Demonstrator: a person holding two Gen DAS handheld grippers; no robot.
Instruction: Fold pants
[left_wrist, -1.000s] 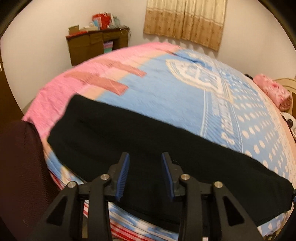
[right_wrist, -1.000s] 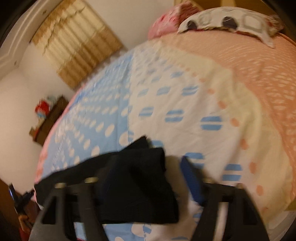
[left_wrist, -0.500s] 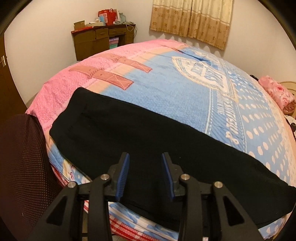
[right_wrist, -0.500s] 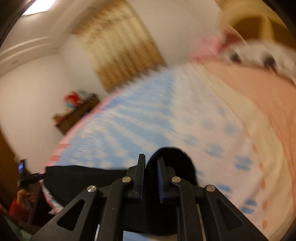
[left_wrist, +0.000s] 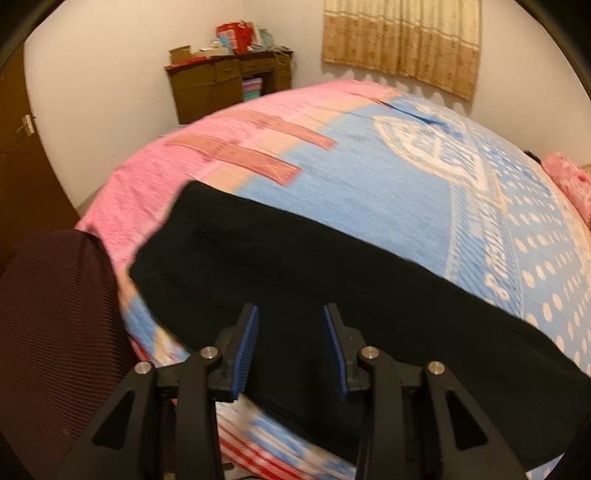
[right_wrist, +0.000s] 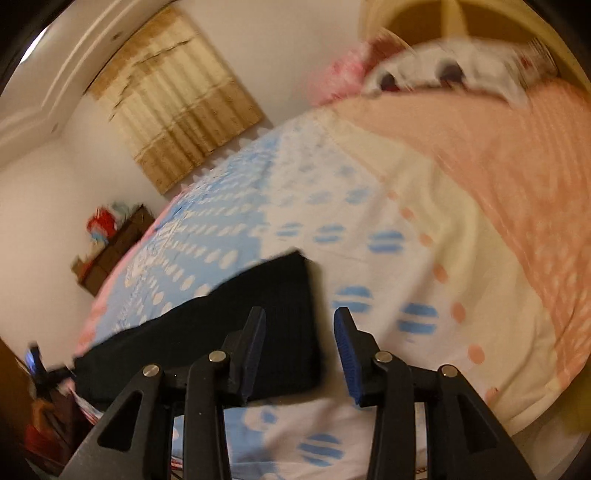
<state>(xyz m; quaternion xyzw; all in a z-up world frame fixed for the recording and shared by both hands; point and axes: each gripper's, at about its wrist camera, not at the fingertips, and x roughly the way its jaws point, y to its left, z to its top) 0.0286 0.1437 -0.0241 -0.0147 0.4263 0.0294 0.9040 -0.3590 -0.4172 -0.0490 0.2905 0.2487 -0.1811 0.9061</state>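
Black pants are lying in a long band across the near edge of the bed, running from the left-centre of the left wrist view down to the lower right corner. They're sitting on a bedspread that's pink at the upper left and blue with white dots on the right.

Left tongs are hovering over the pants at the bottom centre of the frame, blue pads spread apart and gripping nothing, with black fabric showing in the gap between them.

Over in the right wrist view, one end of the pants is lying flat in the lower middle, its square corner pointing toward the centre of the frame. Right tongs are also spread wide with nothing pinched; the left finger is sitting over the fabric edge and the right finger is over bare bedspread, which is cream and peach on that side.

Background stuff: a brown cabinet is standing against the wall at the upper middle, beige curtains are hanging at the upper right, and a pink pillow is peeking in at the right edge. Some dark mesh thing is filling the lower left; can't tell what it is.
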